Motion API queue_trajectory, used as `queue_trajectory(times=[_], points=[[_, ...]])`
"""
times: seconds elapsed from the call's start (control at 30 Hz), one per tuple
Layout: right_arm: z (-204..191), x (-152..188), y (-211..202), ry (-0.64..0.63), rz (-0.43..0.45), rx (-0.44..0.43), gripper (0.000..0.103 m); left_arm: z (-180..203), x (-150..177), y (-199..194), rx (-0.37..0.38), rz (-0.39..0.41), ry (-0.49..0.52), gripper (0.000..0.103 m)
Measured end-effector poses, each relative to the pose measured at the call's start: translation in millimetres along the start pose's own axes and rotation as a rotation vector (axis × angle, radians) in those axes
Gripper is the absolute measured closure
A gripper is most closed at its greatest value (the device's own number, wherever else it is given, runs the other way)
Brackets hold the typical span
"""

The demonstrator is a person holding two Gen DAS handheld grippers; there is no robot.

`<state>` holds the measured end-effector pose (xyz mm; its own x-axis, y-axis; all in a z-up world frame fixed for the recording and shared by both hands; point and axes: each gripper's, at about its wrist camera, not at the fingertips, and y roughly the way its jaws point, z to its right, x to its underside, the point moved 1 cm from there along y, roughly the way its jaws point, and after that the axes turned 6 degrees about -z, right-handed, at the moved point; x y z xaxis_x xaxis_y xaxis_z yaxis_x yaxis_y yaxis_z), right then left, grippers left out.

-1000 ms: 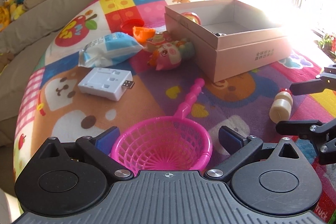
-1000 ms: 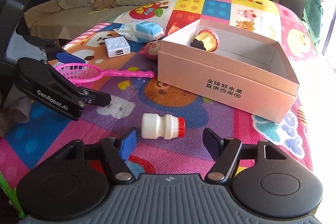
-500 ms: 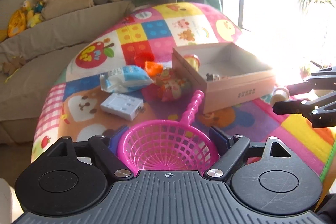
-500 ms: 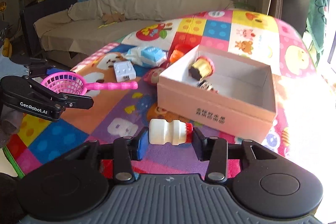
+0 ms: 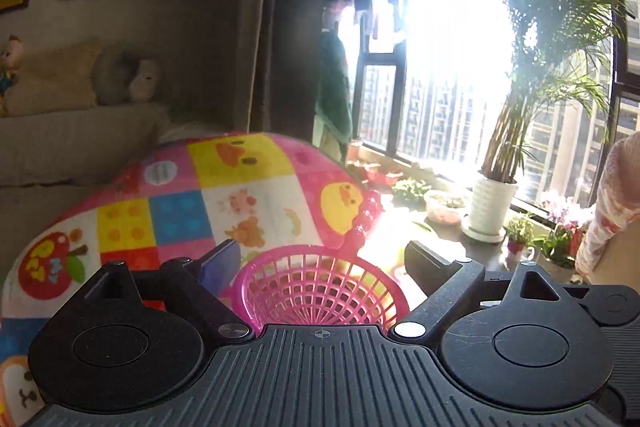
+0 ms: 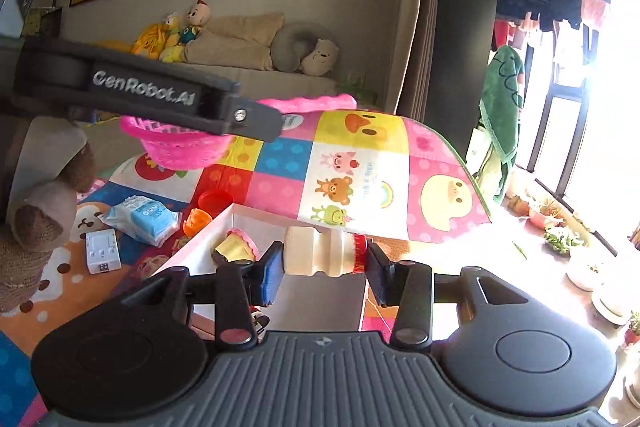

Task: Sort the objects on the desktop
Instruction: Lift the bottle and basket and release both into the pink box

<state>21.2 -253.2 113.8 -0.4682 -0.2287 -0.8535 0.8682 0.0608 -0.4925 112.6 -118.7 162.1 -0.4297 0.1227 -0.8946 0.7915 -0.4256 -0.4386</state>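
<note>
Nearest, the right gripper clamps a small white bottle end to end (red cap at the right pad), above the open cardboard box. Inside that box lies a yellow-and-pink toy. Only the left wrist view looks into the pink strainer basket, empty, between the left gripper fingers, whose jaws are opening; contact is unclear. Farther off, the right view alone shows the wipes packet on the mat.

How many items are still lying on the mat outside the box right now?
4 visible: blue-white packet, white adapter, red cup and orange cup, all left of the box. A patterned toy's edge beside the box is unclear; the grippers may hide more.
</note>
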Motion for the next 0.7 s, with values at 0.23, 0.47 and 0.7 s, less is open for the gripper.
queue_trajectory(times=[0.23, 0.47, 0.7], points=[[-2, 29, 27, 0.015, -0.119, -0.023, 0.057, -45, 55, -17, -0.096, -0.079, -0.072, 0.003], [-19, 47, 25, -0.013, -0.144, -0.064, 0.053, -106, 123, -42, -0.258, -0.216, -0.180, 0.003], [-28, 40, 28, -0.011, -0.135, -0.094, 0.043, -130, 177, -60, -0.410, -0.302, -0.199, 0.002]])
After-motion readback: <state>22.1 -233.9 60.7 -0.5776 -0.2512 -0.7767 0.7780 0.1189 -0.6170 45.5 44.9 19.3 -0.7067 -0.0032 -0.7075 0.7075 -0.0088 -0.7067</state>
